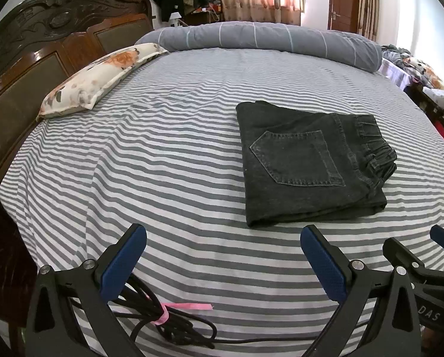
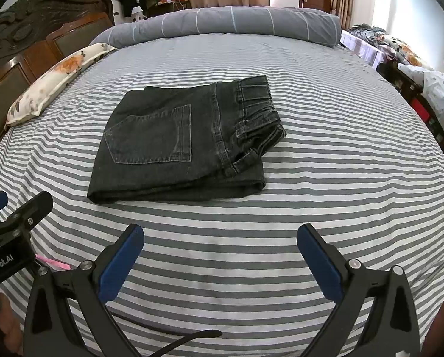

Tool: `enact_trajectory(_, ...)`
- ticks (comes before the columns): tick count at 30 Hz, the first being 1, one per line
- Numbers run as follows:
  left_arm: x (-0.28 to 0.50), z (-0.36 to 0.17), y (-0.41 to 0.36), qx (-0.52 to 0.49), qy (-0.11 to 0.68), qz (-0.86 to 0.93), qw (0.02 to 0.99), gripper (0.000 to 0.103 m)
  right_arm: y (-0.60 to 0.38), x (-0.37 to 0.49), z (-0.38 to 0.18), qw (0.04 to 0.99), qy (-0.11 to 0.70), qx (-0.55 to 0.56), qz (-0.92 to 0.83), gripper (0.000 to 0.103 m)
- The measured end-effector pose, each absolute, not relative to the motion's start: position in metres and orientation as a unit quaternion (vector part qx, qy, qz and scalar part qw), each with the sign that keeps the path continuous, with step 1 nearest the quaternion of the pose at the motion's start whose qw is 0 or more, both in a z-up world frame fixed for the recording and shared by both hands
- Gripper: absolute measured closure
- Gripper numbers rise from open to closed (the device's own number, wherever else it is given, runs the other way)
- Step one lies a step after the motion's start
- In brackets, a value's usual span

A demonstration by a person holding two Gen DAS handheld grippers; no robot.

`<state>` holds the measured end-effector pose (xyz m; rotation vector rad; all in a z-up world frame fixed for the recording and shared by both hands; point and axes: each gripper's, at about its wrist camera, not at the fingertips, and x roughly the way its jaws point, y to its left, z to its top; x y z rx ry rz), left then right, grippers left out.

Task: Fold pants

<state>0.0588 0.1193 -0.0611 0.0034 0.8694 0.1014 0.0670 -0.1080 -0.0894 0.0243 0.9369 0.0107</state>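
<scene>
Dark grey denim pants (image 1: pixel 308 163) lie folded into a compact rectangle on the striped bed, back pocket up and waistband to the right. They also show in the right wrist view (image 2: pixel 180 142). My left gripper (image 1: pixel 223 238) is open and empty, held near the bed's front edge, below and left of the pants. My right gripper (image 2: pixel 220 238) is open and empty, just in front of the pants' near edge. Neither touches the pants. The right gripper's edge shows in the left wrist view (image 1: pixel 415 261).
The striped bedsheet (image 1: pixel 162 163) covers the bed. A floral pillow (image 1: pixel 99 80) lies by the wooden headboard (image 1: pixel 28 68) at left. A rolled grey duvet (image 1: pixel 266 38) lies along the far side. A black cable with pink tape (image 1: pixel 168 318) lies at the near edge.
</scene>
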Motion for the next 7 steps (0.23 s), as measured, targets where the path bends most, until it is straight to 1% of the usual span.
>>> enact_trajectory(7, 0.0586, -0.0628, 0.1211, -0.008, 0.421, 0.043, 0.906, 0.000, -0.1090, 0.0663, -0.0917, 0.891, 0.453, 0.013, 0.005, 0.001)
